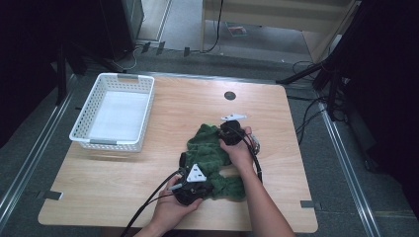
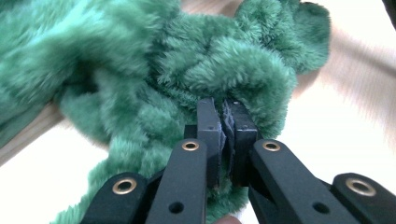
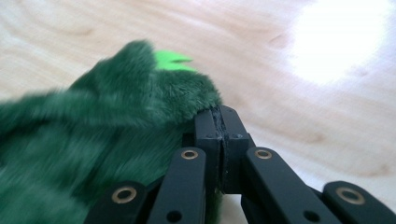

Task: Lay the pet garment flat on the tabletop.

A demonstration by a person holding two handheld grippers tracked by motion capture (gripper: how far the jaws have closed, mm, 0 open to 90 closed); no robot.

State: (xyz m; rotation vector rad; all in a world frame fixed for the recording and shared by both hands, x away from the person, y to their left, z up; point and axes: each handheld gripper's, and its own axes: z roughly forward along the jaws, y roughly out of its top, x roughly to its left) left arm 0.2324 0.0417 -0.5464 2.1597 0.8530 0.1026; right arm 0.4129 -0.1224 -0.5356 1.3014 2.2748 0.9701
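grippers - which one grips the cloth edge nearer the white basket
The right gripper, pinching the green cloth's far edge; the left gripper holds the near edge.

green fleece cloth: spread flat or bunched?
Bunched. The green fleece cloth lies crumpled in folds on the table, with the left gripper and right gripper each shut on an edge.

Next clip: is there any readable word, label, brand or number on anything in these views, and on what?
None can be read.
Fluffy green fabric: the bright green tag shows no print.
White plastic lattice basket: no label.
Left gripper and right gripper: no markings.
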